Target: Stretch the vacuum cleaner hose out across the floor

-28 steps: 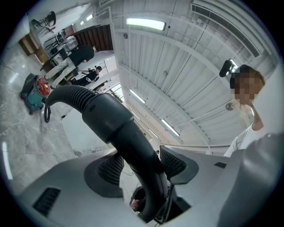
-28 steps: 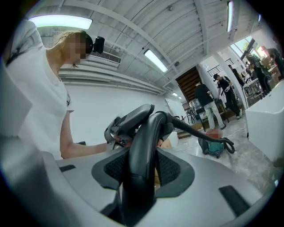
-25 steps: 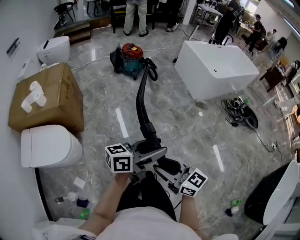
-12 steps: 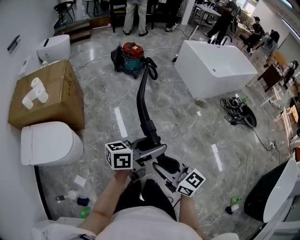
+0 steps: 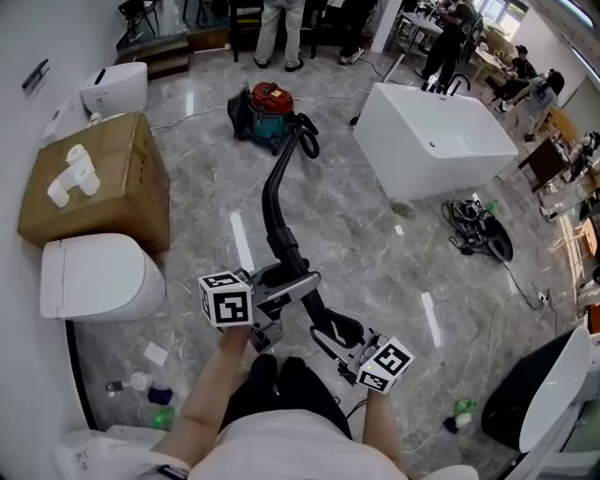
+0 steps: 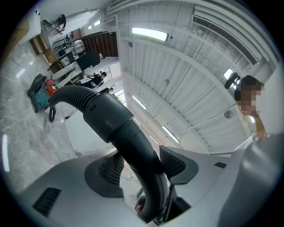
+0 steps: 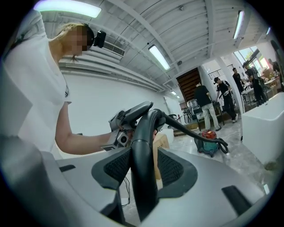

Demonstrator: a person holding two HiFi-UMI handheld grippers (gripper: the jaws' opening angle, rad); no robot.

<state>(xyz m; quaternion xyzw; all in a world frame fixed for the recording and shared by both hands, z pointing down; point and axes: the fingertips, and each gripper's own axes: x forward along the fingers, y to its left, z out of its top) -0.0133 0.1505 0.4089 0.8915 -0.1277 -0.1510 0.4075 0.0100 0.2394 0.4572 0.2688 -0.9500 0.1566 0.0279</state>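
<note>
Right now the black ribbed vacuum cleaner hose (image 5: 272,202) runs in a shallow curve over the glossy grey marble floor (image 5: 375,253). It leads from the red-topped teal canister vacuum (image 5: 265,111) far up the room down to the person's two grippers. Its near end, a smooth rigid black tube, is held up in front of the person.

The left gripper (image 5: 289,284) is closed on that tube just below where the ribbing stops. In the left gripper view both dark textured pads (image 6: 108,170) press against the tube's sides. The right gripper (image 5: 330,339) grips the same rigid piece just beside the left one, nearer the free end. In the right gripper view its pads (image 7: 117,166) clamp the tube from both sides, and the left gripper shows just beyond.

Further out, a white rectangular bathtub (image 5: 441,141) stands to the right of the vacuum. A tangle of black cables (image 5: 483,225) lies on the floor near the tub. Along the left wall a brown cardboard box (image 5: 103,187) sits near a white toilet (image 5: 94,277). Several people (image 5: 281,28) stand at the far end.
</note>
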